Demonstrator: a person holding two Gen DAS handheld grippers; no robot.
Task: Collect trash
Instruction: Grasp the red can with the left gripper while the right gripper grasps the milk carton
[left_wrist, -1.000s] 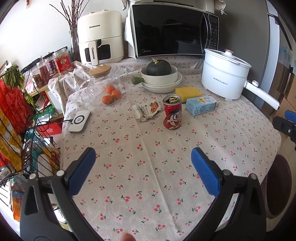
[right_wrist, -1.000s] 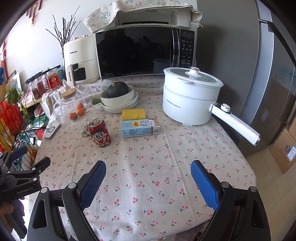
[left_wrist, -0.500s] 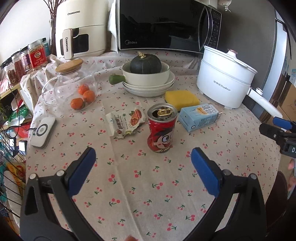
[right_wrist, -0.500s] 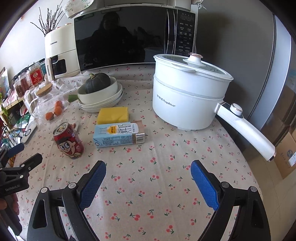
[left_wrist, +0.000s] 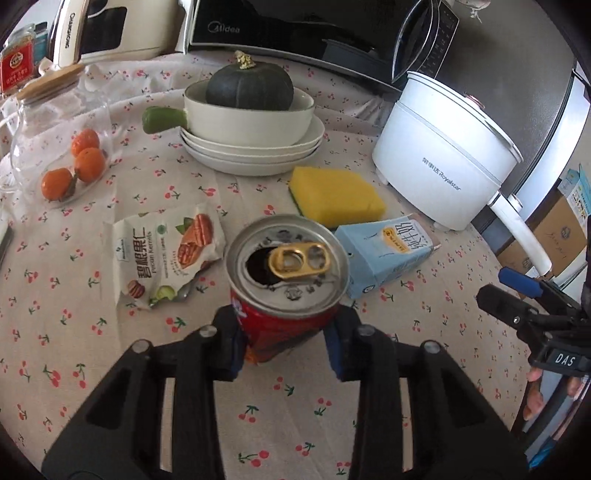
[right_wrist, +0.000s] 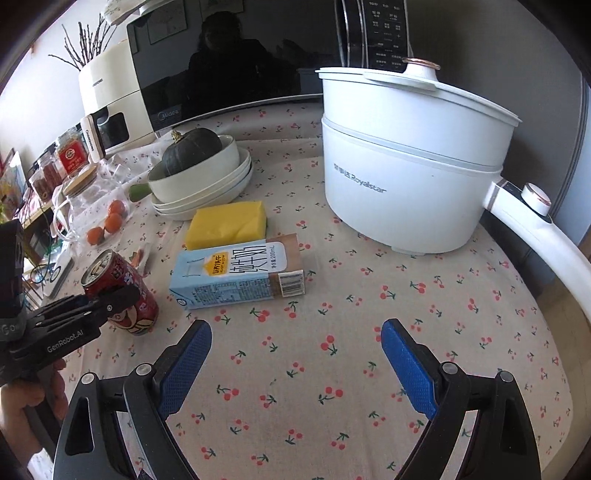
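Observation:
My left gripper (left_wrist: 286, 334) is shut on an opened red drink can (left_wrist: 286, 273), its jaws pressed on the can's two sides on the cherry-print tablecloth. The can (right_wrist: 122, 291) and left gripper (right_wrist: 107, 302) also show at the left of the right wrist view. A snack wrapper (left_wrist: 166, 247) lies left of the can. A light blue milk carton (left_wrist: 388, 251) lies on its side to the right; it also shows in the right wrist view (right_wrist: 236, 275). My right gripper (right_wrist: 295, 354) is open and empty, a little short of the carton, and shows in the left wrist view (left_wrist: 517, 291).
A yellow sponge (right_wrist: 227, 223), stacked white bowls (left_wrist: 255, 147) with a dark squash (left_wrist: 249, 86), a glass jar of oranges (left_wrist: 62, 147) and a white electric pot (right_wrist: 410, 162) with a long handle (right_wrist: 546, 236) stand behind. A microwave (right_wrist: 229, 62) and air fryer line the back.
My left gripper moved forward and closed on the red can. My right gripper moved forward toward the milk carton and stayed open.

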